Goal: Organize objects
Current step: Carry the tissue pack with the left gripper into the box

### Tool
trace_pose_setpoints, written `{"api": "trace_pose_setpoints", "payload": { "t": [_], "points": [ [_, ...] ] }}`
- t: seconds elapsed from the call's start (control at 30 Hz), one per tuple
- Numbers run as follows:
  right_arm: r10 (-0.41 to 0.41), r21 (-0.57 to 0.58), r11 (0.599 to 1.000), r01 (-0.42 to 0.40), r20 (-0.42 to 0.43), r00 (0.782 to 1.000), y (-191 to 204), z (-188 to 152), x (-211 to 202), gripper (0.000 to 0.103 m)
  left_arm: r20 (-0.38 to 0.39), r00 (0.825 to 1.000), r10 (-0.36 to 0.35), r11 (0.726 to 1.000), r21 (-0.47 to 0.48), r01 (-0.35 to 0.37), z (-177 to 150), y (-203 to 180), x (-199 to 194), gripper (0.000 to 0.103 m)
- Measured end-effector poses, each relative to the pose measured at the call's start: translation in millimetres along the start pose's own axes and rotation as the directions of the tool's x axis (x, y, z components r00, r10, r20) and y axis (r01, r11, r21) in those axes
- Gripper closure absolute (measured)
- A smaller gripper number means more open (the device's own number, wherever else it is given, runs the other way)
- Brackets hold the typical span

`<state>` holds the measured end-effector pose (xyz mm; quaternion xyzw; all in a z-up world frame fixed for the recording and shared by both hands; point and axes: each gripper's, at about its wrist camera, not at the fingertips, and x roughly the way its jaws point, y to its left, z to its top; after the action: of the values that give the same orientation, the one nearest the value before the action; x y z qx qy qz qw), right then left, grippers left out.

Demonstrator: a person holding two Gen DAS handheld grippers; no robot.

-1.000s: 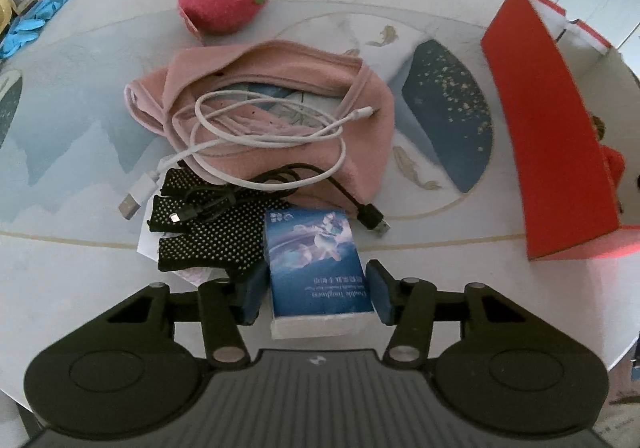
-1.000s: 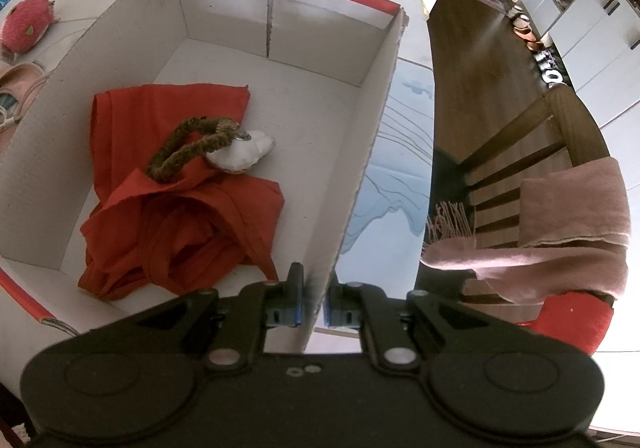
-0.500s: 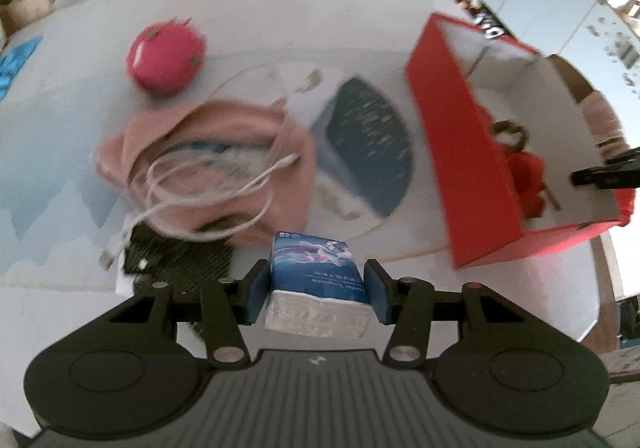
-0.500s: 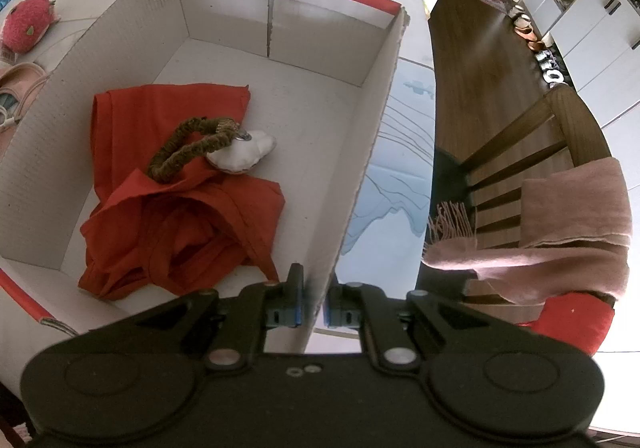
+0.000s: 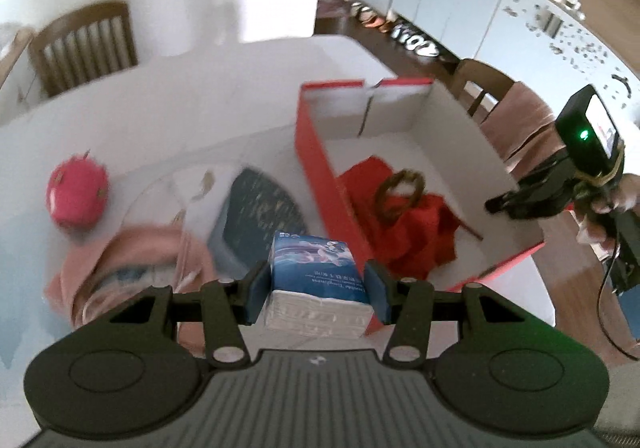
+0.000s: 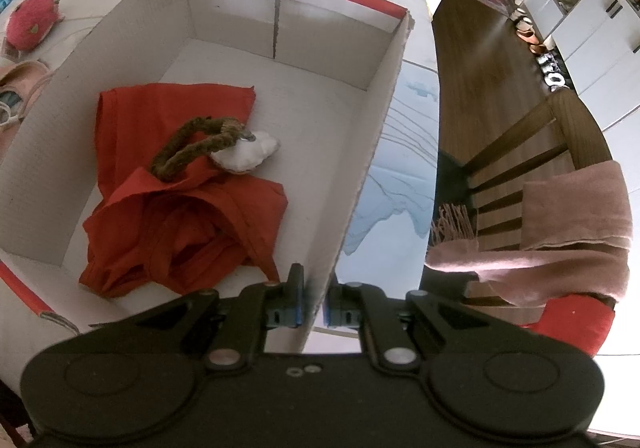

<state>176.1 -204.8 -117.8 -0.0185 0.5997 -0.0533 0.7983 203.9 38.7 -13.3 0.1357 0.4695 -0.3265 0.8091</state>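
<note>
While R gripper [image 6: 312,306] pinches box wall [image 6: 372,152], L gripper [image 5: 316,290] (tilted down) holds tissue pack [image 5: 316,284]

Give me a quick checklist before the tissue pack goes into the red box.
1. Left gripper clamped on tissue pack: ok.
2. Right gripper pinching the red box wall: ok.
3. Bare floor free inside the box beside the red cloth: ok.
4. Rope ring and white shell clear of that spot: ok.
5. Pack already over the box opening: not ok, it sits short of the near wall.
6. Pack's underside: cannot tell.
</note>
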Motion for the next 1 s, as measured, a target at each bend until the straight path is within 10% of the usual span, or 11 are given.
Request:
{"api": "trace_pose_setpoints", "payload": {
  "t": [1.0],
  "points": [
    [0.022,-0.01,1.0,-0.022,0.011,1.0,-0.9,-1.6,-0.4,0.096,0.0,1.0,-0.027,0.965,0.26,0.026,64.8,-98.8,105.9,0.053]
  ]
}}
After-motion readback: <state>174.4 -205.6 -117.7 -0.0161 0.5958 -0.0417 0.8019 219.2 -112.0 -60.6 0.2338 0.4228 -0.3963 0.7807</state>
